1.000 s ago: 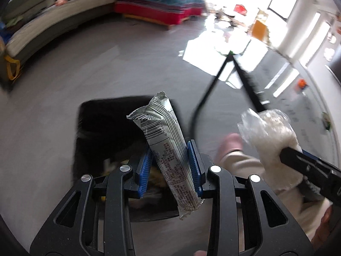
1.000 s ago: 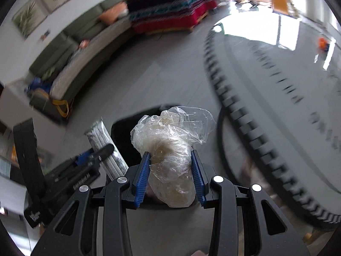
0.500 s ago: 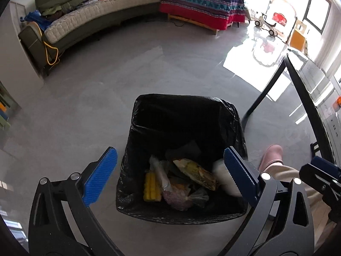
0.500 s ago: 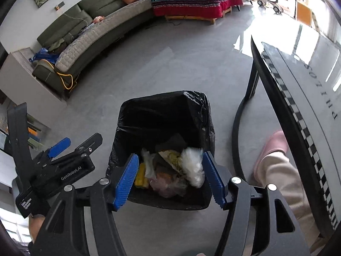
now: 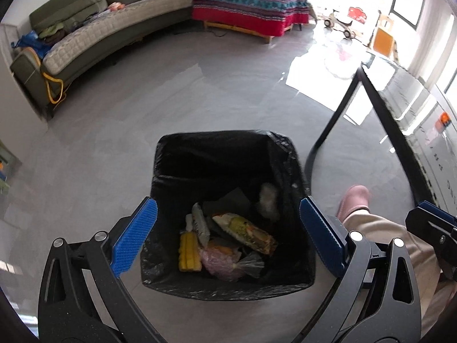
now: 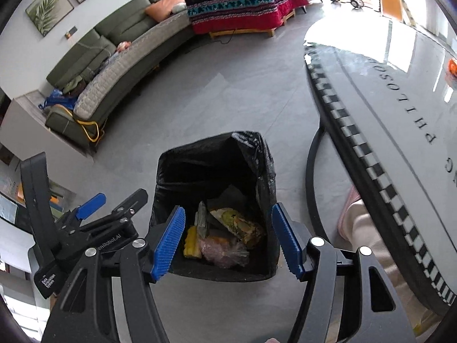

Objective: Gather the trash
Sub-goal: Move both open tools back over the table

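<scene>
Looking from left to right, we found the left gripper (image 5: 225,237) spread wide with nothing between its blue pads (image 5: 134,235), held above the near rim of the trash bin (image 5: 228,285). In the right wrist view the same tool appeared at the left side (image 6: 111,203), beside the bin and not touching it. The bin stood on the grey floor (image 5: 200,91) with a black liner (image 6: 268,171) folded over its rim. Inside it lay the collected trash: a yellow corn cob (image 5: 188,250), a silver wrapper (image 5: 200,223), a pinkish plastic bag (image 5: 225,263), a printed snack packet (image 5: 245,230) and a pale crumpled film (image 5: 268,200) near the right wall.

Further right, the right gripper (image 6: 228,237) was also wide apart and carried nothing; it hung over the near edge of the bin. Beside the bin we saw the curved black table leg (image 6: 310,177), then a pink slipper (image 5: 354,201), and at the far right the table top (image 6: 400,108) with a small orange object (image 6: 452,67) on it, too small for us to identify.

We judged that the dropping step was finished, because both tools were free and the trash rested in the bin. The next move would call for turning away from the bin, finding another piece of trash, and closing one gripper around it. No loose trash was visible on the floor in these views, so the table seemed the likely place to search.
</scene>
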`<action>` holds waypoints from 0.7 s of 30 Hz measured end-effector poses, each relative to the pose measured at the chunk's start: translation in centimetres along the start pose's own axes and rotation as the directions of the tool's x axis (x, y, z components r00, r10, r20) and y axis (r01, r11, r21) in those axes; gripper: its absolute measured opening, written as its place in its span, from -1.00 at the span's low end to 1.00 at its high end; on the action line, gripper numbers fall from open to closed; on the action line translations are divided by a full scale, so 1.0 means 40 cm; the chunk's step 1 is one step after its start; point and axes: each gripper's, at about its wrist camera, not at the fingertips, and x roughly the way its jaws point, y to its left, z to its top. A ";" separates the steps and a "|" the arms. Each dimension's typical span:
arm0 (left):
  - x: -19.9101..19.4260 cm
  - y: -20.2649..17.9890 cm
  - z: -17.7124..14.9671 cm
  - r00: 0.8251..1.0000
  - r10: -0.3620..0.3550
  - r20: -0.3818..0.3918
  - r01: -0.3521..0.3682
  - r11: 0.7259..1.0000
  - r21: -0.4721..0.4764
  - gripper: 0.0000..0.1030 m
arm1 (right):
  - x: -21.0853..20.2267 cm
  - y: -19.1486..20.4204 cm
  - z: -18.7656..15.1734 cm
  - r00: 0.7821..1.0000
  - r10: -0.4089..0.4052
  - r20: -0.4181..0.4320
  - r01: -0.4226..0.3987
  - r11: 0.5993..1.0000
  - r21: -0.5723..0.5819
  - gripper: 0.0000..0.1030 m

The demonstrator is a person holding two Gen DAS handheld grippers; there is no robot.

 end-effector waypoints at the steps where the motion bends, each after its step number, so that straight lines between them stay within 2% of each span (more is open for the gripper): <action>1: -0.004 -0.014 0.004 1.000 -0.007 0.003 0.007 1.000 0.011 0.88 | -0.011 -0.012 0.001 1.000 0.001 0.010 -0.001 1.000 0.007 0.29; 12: -0.048 -0.247 0.071 0.993 -0.111 0.030 0.103 0.978 0.180 0.88 | -0.114 -0.132 0.021 0.995 -0.016 0.096 0.008 0.997 0.081 0.29; 21: -0.077 -0.471 0.119 0.982 -0.186 0.035 0.166 0.936 0.310 0.88 | -0.235 -0.330 0.042 0.978 -0.110 0.179 0.071 0.975 0.212 0.32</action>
